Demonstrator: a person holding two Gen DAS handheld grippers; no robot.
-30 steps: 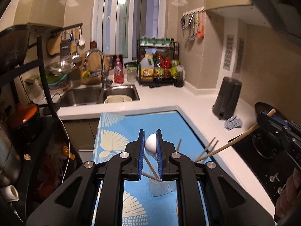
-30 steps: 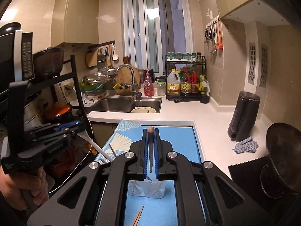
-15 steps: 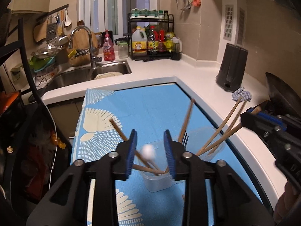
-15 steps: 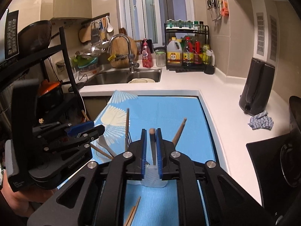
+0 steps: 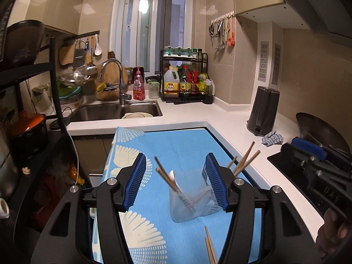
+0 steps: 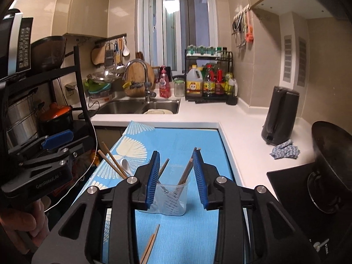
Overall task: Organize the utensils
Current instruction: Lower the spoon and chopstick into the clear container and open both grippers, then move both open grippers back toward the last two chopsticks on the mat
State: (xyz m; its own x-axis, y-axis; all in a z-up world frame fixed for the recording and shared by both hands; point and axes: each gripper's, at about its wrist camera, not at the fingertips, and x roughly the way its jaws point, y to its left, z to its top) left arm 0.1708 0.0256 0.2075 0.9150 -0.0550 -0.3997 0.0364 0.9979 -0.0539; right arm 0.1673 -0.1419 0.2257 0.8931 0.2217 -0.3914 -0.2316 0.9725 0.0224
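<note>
My left gripper point(image 5: 175, 156) hangs over a clear cup point(image 5: 193, 204) on the blue mat point(image 5: 182, 145), its jaws opening, pads touching nothing. A white spoon point(image 5: 174, 176) and chopsticks point(image 5: 165, 173) lean in that cup. More chopsticks point(image 5: 244, 160) stick up behind the right finger. My right gripper point(image 6: 176, 153) stands over a second clear cup point(image 6: 171, 198), jaws also opening. A brown-handled utensil point(image 6: 187, 171) leans in that cup close to the right pad, free of the grip. The white spoon point(image 6: 125, 165) shows to the left, below the left gripper point(image 6: 50, 154).
Loose chopsticks point(image 5: 209, 246) lie on the mat near the front edge. A black kettle point(image 6: 279, 118) and a rag point(image 6: 285, 151) sit on the white counter to the right, beside a dark wok point(image 6: 330, 154). The sink point(image 6: 140, 106) is behind; a black rack point(image 6: 81, 92) stands left.
Both grippers were shut, the left on the white spoon and the right on the brown-handled utensil. Both dipped to the cups, opened and let go; the utensils now stand in the cups.
</note>
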